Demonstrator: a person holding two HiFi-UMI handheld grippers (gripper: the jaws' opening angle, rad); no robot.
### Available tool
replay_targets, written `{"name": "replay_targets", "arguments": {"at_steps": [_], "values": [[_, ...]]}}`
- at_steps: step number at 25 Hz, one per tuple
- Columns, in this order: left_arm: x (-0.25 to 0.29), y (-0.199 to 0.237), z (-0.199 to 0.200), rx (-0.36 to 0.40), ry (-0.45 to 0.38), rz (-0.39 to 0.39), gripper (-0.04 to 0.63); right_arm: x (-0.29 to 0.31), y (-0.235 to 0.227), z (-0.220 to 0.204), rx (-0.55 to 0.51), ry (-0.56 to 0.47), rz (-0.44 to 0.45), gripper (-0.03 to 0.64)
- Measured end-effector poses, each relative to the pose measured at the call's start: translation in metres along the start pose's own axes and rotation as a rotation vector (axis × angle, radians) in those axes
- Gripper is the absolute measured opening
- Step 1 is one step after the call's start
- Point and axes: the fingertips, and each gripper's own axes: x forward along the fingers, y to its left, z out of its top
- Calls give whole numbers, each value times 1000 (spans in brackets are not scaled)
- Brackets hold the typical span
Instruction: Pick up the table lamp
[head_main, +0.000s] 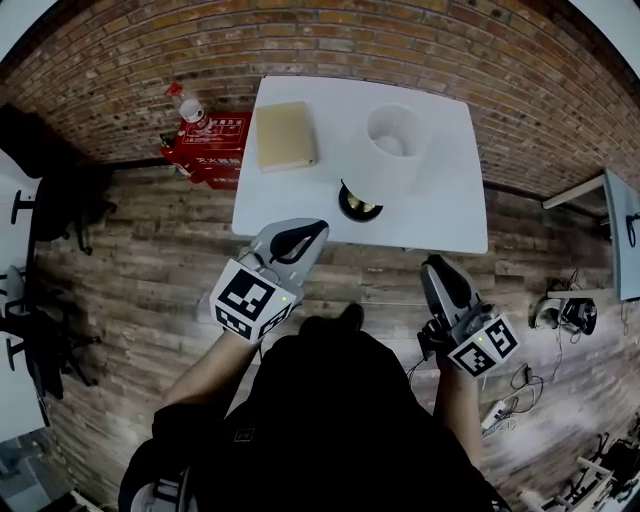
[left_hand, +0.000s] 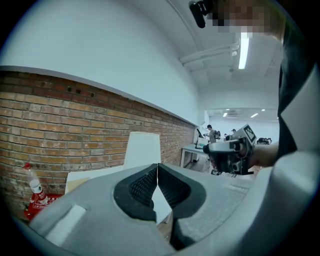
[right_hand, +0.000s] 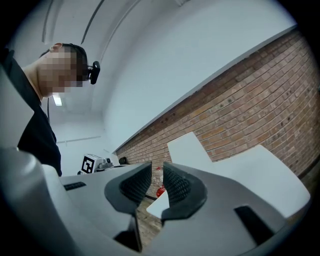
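"Zero done on the actual pickup so far, right? table lamp (head_main: 385, 160) looks like it's just standing on the white tabletop (head_main: 450, 215), beside that tan flat block (head_main: 285, 135); nothing touching it" ~ lurker

"yep, the whole job is left imo; left hand-held gripper (head_main: 318, 230) is clenched tight with nothing in it, up around the near edge of the tabletop; right hand-held gripper (head_main: 433, 263) has its jaws apart and empty, hanging just short of that edge; both are clear of the lamp, which is further in toward the brick wall; my guess at what's left: reach in, close on the base or whatever's under the shade, then lift; the shade looks too wide to grab" ~ benchrat
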Motion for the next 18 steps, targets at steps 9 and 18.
{"name": "replay_targets", "arguments": {"at_steps": [9, 18], "values": [[62, 22, -15, 19, 36, 152, 8, 18, -81, -3, -36, 34, 53, 77], [83, 40, -62, 0, 34, 100, 9, 48, -98, -39, -9, -2, -31, 71]]}}
